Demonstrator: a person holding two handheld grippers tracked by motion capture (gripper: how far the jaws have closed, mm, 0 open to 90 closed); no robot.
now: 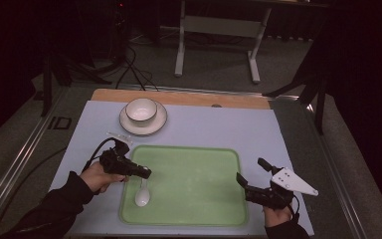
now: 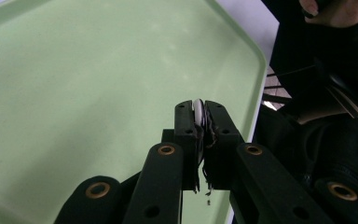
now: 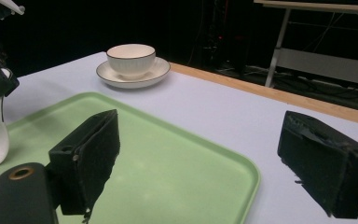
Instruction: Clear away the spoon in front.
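On the pale-blue table mat (image 1: 219,127), we lower the white ceramic spoon (image 1: 142,195), pinched in our left gripper (image 1: 145,174), gently at the green plastic tray's (image 1: 199,174) nine o'clock, probably bowl-first, while our right gripper (image 1: 239,180) waits agape.

**Open tray centre, spoon at the left edge**

The green tray (image 1: 194,184) has a wide bare floor across its middle and toward 3 o'clock. At 9 o'clock on the tray, the white spoon (image 1: 143,195) stands with its bowl on the tray floor, and the left gripper (image 1: 146,173) clamped on its handle blocks that side. The right gripper (image 1: 239,180), jaws wide apart, sits at the tray's 3 o'clock rim. At 11 o'clock, well apart from the tray, the bowl (image 1: 141,110) on its saucer (image 1: 159,122) occupies the mat (image 1: 229,127); the mat toward 1 o'clock is bare.
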